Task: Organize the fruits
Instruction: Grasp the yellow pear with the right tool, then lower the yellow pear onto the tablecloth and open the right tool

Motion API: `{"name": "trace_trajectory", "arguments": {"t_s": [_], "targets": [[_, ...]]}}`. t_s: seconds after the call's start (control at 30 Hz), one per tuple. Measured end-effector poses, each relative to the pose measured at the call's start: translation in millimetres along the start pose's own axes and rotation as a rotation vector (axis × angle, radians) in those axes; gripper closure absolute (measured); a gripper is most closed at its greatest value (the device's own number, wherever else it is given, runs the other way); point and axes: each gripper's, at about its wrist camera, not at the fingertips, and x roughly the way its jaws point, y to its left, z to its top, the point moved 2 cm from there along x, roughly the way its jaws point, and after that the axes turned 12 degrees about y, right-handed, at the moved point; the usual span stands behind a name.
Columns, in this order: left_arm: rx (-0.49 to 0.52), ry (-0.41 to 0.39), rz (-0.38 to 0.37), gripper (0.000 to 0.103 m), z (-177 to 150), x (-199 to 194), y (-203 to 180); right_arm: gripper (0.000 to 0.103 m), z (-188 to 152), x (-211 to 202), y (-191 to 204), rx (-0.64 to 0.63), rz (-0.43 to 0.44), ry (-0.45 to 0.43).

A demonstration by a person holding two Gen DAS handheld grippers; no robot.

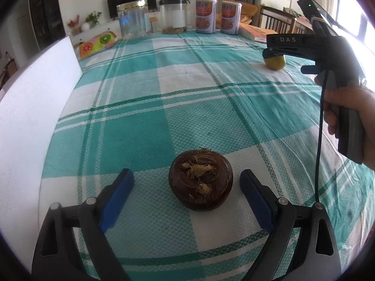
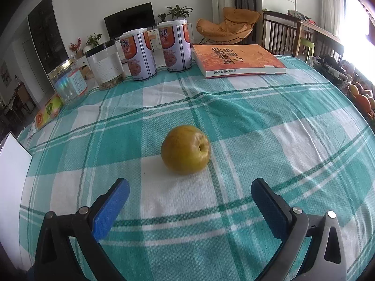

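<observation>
Two fruits lie well apart on the teal-and-white checked tablecloth (image 1: pixel 192 107). The dark brown, round mangosteen with dried calyx (image 1: pixel 200 179) sits between the blue-padded fingers of the left gripper (image 1: pixel 186 179), whose jaws stand wide apart with neither pad touching the fruit. The yellow-green apple (image 2: pixel 185 150) rests on a white square just ahead of the right gripper (image 2: pixel 190 188); its jaws are likewise spread, holding nothing, the apple beyond the fingertips. In the left wrist view a hand (image 1: pixel 351 121) holds the right gripper's grey handle, its nose over the apple. Along the far table edge stand two orange-labelled cans (image 2: pixel 155 51), two clear plastic jars (image 2: pixel 106 66) and an orange-covered book (image 2: pixel 236 59).
</observation>
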Motion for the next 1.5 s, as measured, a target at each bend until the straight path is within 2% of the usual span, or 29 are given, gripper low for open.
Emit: {"name": "trace_trajectory", "arguments": {"t_s": [0.07, 0.13, 0.17, 0.2, 0.23, 0.27, 0.33, 0.4, 0.43, 0.5, 0.6, 0.7, 0.8, 0.83, 0.9, 0.97, 1.1, 1.3, 1.5], "targets": [[0.000, 0.000, 0.000, 0.010, 0, 0, 0, 0.001, 13, 15, 5, -0.008, -0.019, 0.046], [0.000, 0.000, 0.000, 0.010, 0, 0, 0, 0.009, 22, 27, 9, -0.017, -0.050, 0.080], [0.000, 0.000, 0.000, 0.010, 0, 0, 0, 0.016, 23, 30, 9, -0.024, -0.080, 0.087], [0.000, 0.000, -0.001, 0.010, 0, 0, 0, 0.032, 24, 30, 9, -0.035, -0.112, 0.083], [0.000, 0.000, -0.001, 0.009, 0, 0, 0, 0.045, 25, 29, 10, -0.043, -0.106, 0.082], [0.000, 0.000, -0.001, 0.009, 0, 0, 1, 0.053, 26, 27, 10, -0.041, -0.089, 0.085], [0.000, 0.000, -0.001, 0.009, 0, 0, 0, 0.053, 22, 23, 6, -0.029, -0.083, 0.094], [0.000, 0.000, -0.001, 0.009, 0, 1, 0, 0.053, 13, 13, 0, -0.010, -0.034, 0.087], [0.000, 0.000, -0.001, 0.009, 0, 1, -1, 0.053, 6, 8, -5, 0.013, 0.019, 0.089], [0.000, 0.000, 0.000, 0.009, 0, 1, 0, 0.053, -14, -5, -15, 0.070, 0.178, 0.112], [0.000, 0.000, 0.000, 0.009, 0, 1, 0, 0.053, -61, -29, -24, 0.110, 0.397, 0.155], [0.000, 0.000, 0.001, 0.009, 0, 1, 0, 0.053, -108, -47, -27, 0.113, 0.500, 0.178], [0.000, 0.000, 0.001, 0.009, 0, 1, 0, 0.053, -141, -52, -30, 0.099, 0.488, 0.173], [0.000, 0.000, 0.001, 0.009, 0, 1, 1, 0.053, -147, -57, -32, 0.093, 0.485, 0.142], [0.000, 0.000, 0.000, 0.009, 0, 1, 0, 0.052, -155, -63, -37, 0.086, 0.427, 0.098], [0.000, -0.001, 0.000, 0.009, 0, 1, 1, 0.051, -161, -69, -45, 0.113, 0.417, 0.054], [0.000, -0.001, 0.001, 0.009, 0, 1, 0, 0.049, -168, -77, -60, 0.135, 0.423, -0.033], [-0.001, 0.000, 0.002, 0.008, 1, 1, 0, 0.048, -172, -86, -73, 0.150, 0.403, -0.086], [0.000, 0.000, 0.003, 0.008, 0, 1, 0, 0.048, -173, -87, -89, 0.221, 0.434, -0.100]]}}
